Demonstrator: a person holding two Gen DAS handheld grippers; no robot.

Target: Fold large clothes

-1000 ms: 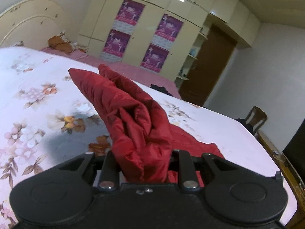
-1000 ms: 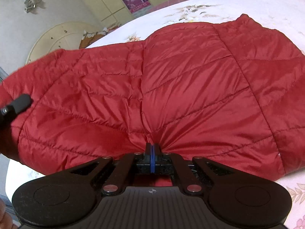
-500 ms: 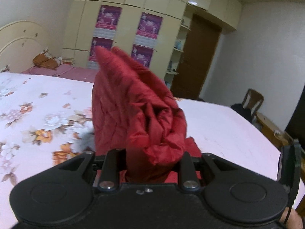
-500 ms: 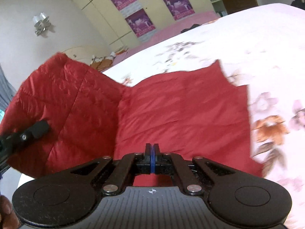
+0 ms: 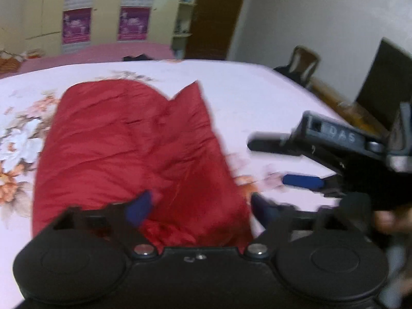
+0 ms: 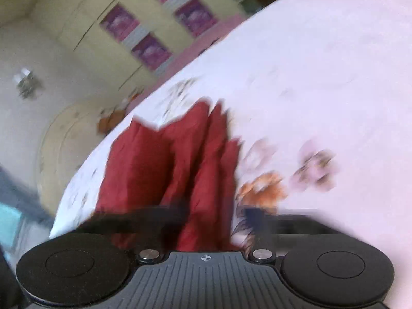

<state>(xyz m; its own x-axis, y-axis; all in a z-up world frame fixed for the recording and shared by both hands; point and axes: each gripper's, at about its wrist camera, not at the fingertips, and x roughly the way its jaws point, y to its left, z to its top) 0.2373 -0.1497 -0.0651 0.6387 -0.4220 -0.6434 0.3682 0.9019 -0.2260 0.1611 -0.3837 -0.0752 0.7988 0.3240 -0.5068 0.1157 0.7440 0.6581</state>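
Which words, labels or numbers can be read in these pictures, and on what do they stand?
"DAS": on the grey body of the right gripper, seen from the left wrist, somewhat blurred.
Purple posters on the wardrobe doors: print too blurred to read.
Nothing else is legible.

- Soft, even indoor light fills the bedroom in both views; a ceiling lamp glints at the top edge of the right wrist view.
- Motion blur smears the right wrist view heaviest: the red jacket (image 6: 175, 170) and the flower print on the bed (image 6: 322, 82) streak along a slant, and the posters on the wardrobe (image 6: 154, 18) are unreadable.
- In the left wrist view the jacket's edges (image 5: 134, 154) are soft, and the right gripper (image 5: 273, 162) at the bed's right edge trails ghosted outlines.
- Fisheye distortion bows the bed's far edge and bends the walls; dark vignette cuts the corners.
- Pale bedding looks washed out, near overexposed.
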